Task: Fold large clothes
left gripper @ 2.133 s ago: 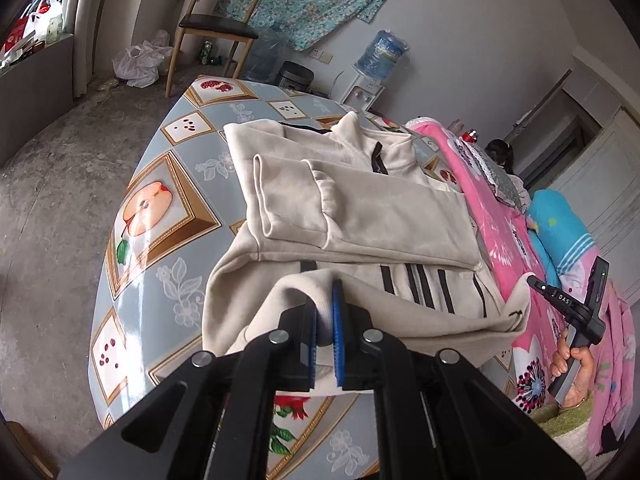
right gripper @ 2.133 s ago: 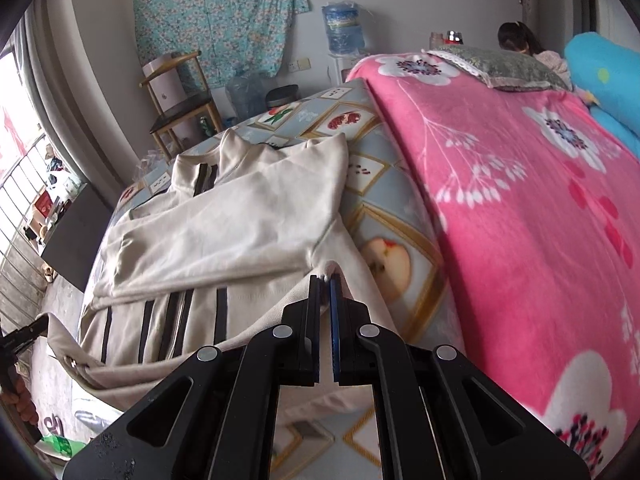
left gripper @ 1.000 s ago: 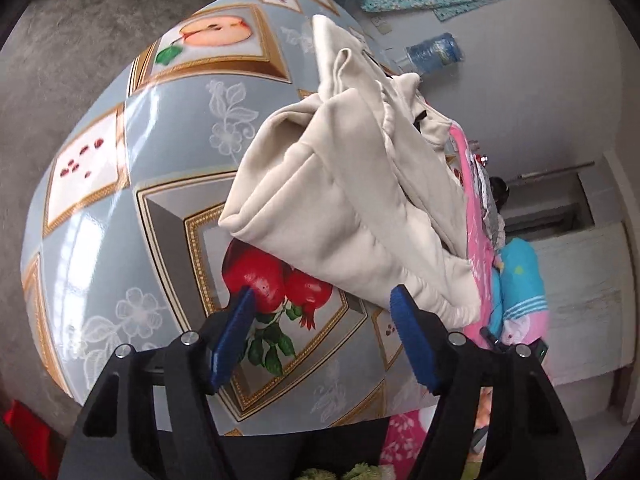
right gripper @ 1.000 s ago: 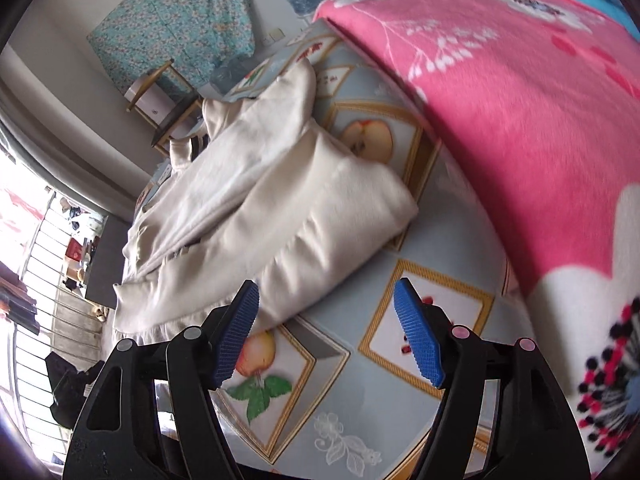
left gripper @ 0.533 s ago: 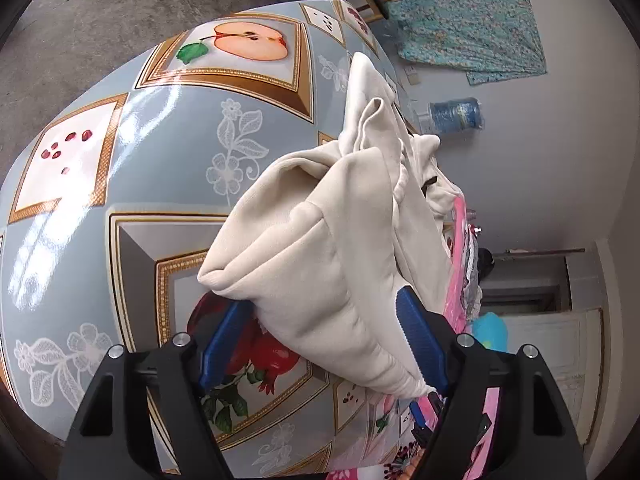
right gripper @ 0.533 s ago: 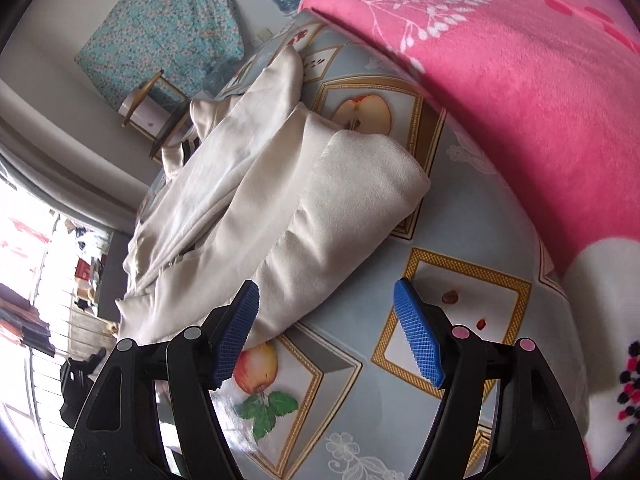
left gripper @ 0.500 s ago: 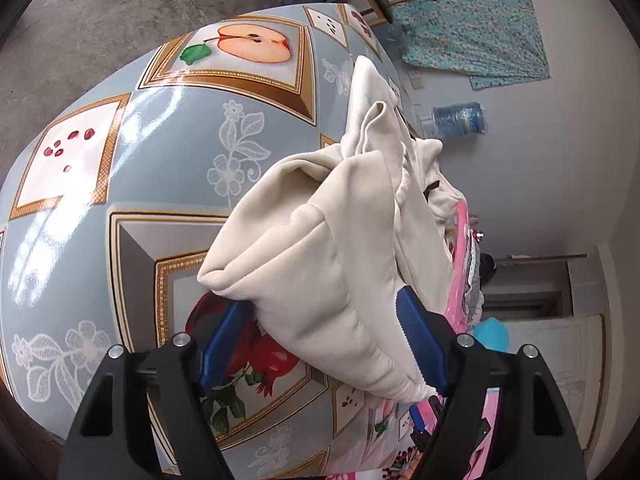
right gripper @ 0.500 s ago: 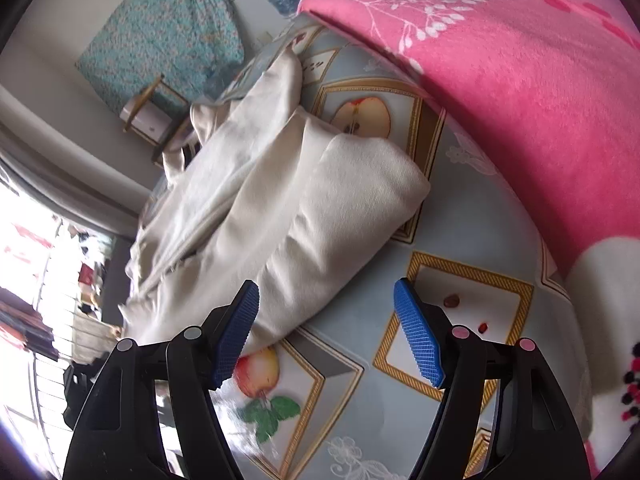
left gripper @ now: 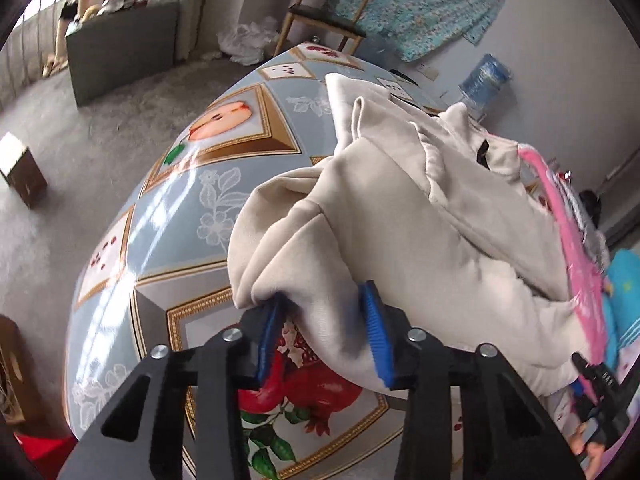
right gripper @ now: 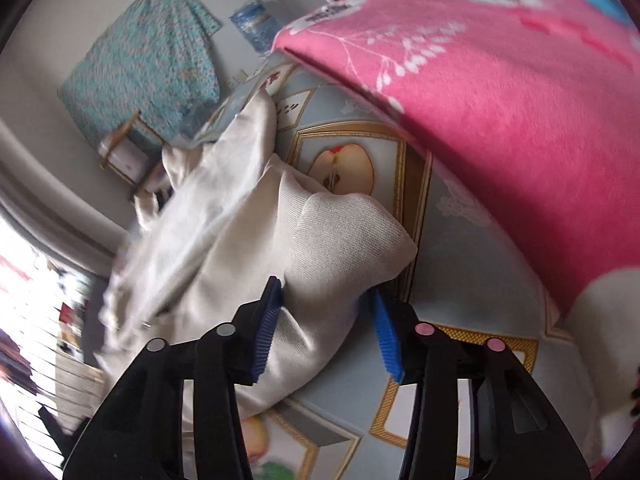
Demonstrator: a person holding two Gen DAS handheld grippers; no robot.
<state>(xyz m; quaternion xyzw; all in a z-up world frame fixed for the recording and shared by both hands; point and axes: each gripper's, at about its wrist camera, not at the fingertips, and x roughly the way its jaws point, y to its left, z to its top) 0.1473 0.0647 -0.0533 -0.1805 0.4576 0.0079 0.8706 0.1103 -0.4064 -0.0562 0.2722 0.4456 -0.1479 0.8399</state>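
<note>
The blue-padded fingers (left gripper: 370,332) of the left gripper (left gripper: 326,340) are closing on a thick folded edge of the beige jacket (left gripper: 420,232), with the cloth bunched between the pads and touching both. The right gripper (right gripper: 326,324) is closing the same way on the jacket's (right gripper: 248,248) other folded corner, fabric filling the gap between its jaws. Both grippers point steeply down at the cloth from the near side. The jacket is a soft, cream-beige fleece garment, doubled over into a lumpy bundle; a ribbed cuff and a dark zip show near its far end in the left wrist view. It lies on a table under a glossy blue-grey tablecloth (left gripper: 168,216) printed with gold-framed fruit pictures, just beside a pink flowered blanket (right gripper: 500,100). Beyond stand a wooden chair (left gripper: 324,16), a turquoise patterned cloth (right gripper: 148,48) hung on the pale wall, and a water bottle (left gripper: 486,76); the floor is grey.
</note>
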